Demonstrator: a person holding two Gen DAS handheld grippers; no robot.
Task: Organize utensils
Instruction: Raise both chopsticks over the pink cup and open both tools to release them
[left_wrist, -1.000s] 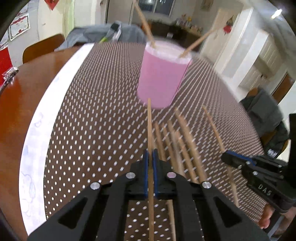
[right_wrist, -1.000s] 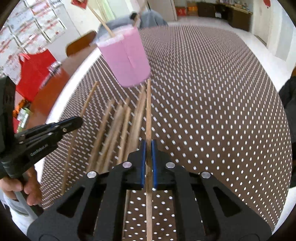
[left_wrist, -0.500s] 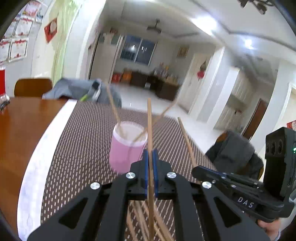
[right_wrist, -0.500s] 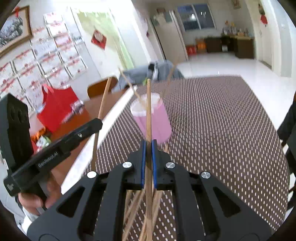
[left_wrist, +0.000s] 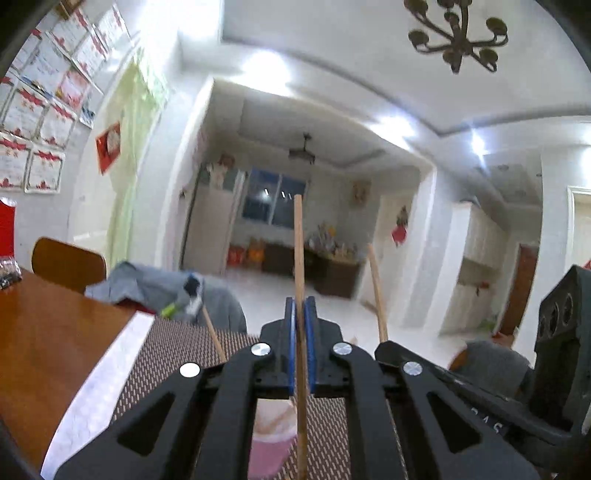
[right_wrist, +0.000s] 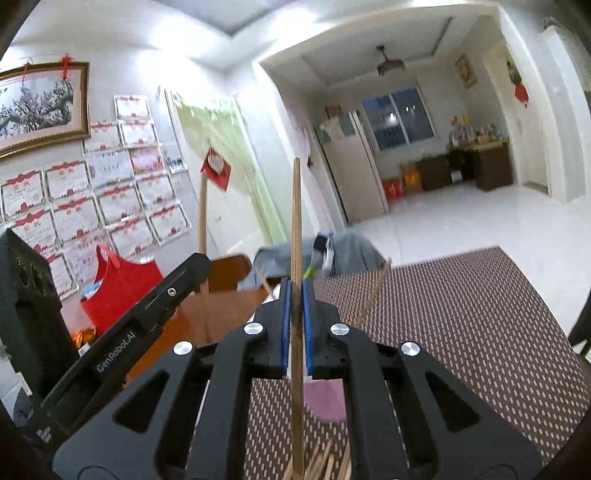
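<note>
Though level, both claws (left_wrist: 300, 317) (right_wrist: 296, 299) chopstick-laden (left_wrist: 298, 251).

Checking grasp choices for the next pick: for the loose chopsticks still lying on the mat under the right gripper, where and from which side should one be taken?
The loose chopsticks lie flat and bunched on the woven mat. Probably best to take an outer stick near mid-length, from above, fingers straddling its thin width. The right gripper already holds its chopstick that way.
</note>
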